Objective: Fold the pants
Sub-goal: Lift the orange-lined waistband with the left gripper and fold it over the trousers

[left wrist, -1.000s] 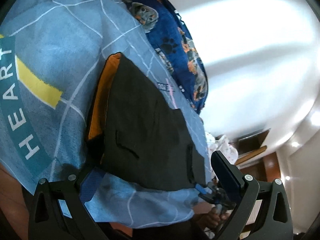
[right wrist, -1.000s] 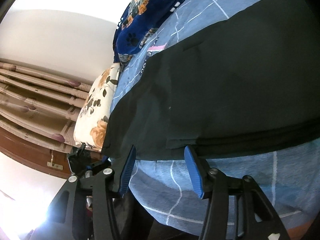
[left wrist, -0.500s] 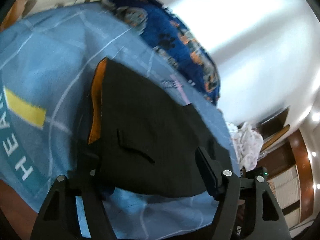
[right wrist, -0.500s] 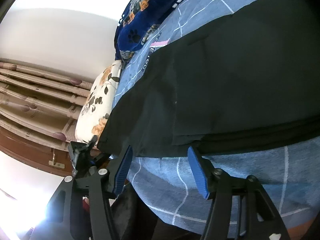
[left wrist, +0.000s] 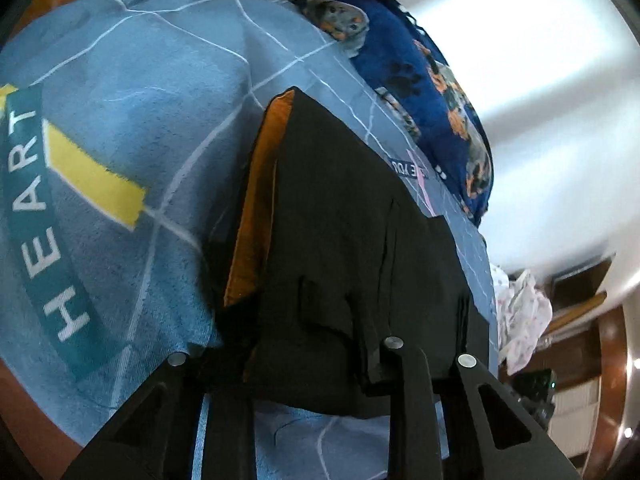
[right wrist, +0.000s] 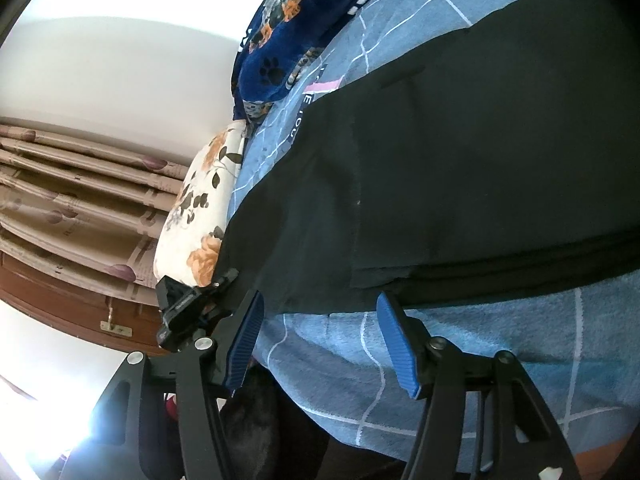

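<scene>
Black pants (left wrist: 352, 248) lie folded on a light blue blanket (left wrist: 120, 128) on a bed, with an orange lining (left wrist: 256, 216) showing along their left edge. My left gripper (left wrist: 296, 356) has its fingers around the near edge of the pants, narrowed onto the cloth. In the right wrist view the pants (right wrist: 460, 168) spread across the blanket (right wrist: 460, 344). My right gripper (right wrist: 320, 340) is open, its blue pads (right wrist: 394, 344) just short of the pants' near hem, touching nothing.
A dark blue paw-print blanket (left wrist: 432, 92) is bunched at the far side. A floral pillow (right wrist: 200, 216) lies at the bed's end, beside curtains (right wrist: 72, 192). White cloth (left wrist: 520, 312) lies off the bed's right side.
My left gripper moved forward onto the pants' near edge and its fingers closed in from wide open. My right gripper crept a little closer to the hem, still open.
</scene>
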A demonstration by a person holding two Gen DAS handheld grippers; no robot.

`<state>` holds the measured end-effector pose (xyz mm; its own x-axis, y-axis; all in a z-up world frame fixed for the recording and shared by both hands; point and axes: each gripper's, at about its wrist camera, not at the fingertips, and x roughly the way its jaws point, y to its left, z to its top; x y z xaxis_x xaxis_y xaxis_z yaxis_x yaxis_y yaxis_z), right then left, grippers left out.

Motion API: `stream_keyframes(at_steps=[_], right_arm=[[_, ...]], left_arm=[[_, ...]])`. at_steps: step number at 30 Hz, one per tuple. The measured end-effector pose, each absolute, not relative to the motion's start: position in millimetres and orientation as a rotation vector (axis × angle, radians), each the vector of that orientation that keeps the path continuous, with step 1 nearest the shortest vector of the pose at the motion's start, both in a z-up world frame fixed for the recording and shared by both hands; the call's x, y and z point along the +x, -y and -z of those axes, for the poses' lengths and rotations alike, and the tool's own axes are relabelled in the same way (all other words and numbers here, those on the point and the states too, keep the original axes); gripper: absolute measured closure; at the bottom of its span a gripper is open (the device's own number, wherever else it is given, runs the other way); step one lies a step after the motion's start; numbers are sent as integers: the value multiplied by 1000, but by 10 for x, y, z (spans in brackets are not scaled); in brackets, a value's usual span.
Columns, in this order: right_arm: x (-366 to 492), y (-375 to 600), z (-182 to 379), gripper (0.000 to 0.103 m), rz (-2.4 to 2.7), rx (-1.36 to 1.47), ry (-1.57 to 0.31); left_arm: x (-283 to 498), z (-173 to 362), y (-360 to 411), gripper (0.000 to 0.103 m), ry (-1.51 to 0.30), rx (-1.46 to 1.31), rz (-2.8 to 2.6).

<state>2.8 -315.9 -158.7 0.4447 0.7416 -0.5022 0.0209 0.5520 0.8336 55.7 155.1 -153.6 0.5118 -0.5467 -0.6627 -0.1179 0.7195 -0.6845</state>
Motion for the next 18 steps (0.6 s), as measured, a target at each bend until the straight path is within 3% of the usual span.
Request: stream_keyframes(at_steps=[7,18], right_arm=[[41,3236,1547,46,-521,911,-994],[48,3370,1561,46,-509,960,-971]], left_arm=[[428,905,-1196,81,-856,-498,307],[330,192,-537,82,-685,-320,441]])
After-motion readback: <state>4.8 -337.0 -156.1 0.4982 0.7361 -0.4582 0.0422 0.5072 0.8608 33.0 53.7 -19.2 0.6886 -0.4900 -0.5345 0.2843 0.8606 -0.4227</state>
